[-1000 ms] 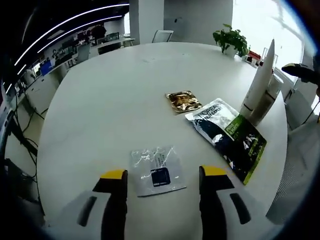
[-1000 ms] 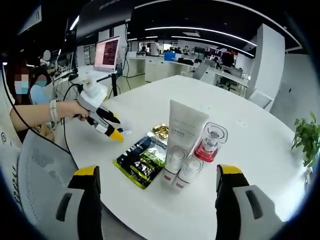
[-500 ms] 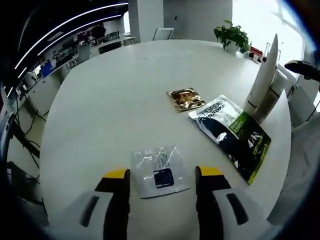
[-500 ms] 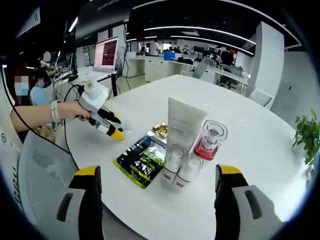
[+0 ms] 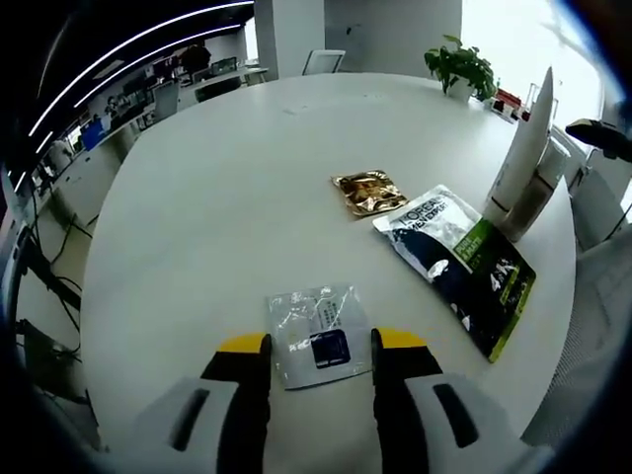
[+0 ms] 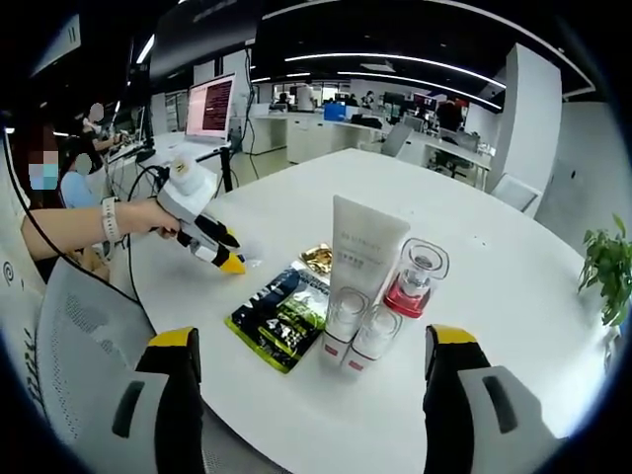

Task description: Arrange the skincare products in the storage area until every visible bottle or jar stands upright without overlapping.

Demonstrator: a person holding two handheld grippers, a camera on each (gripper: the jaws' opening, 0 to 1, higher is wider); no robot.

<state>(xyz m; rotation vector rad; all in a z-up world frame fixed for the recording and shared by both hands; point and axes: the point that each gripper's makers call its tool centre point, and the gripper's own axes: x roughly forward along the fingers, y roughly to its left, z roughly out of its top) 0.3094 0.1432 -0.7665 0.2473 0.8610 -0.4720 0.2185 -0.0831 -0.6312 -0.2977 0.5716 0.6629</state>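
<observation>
The left gripper [image 5: 314, 344] hovers with jaws apart either side of a clear sachet [image 5: 316, 334] lying flat on the surface [image 5: 217, 197], probably about to pinch it. The right gripper [image 6: 311, 346] waits, jaws wide apart, short of 1 upright tube [image 6: 357, 272] and 1 red-based jar [image 6: 415, 279]. Next, the left jaws close.

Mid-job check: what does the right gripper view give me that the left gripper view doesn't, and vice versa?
Right gripper view: a clear jar with a red base, two small clear-capped bottles, and a hand holding the left tongs. Left gripper view: a flat clear sachet with a dark blue square, lying between those tongs' open tips. Shared: the tall white tube, dark green-and-black pouch, gold foil sachet, round white table.
</observation>
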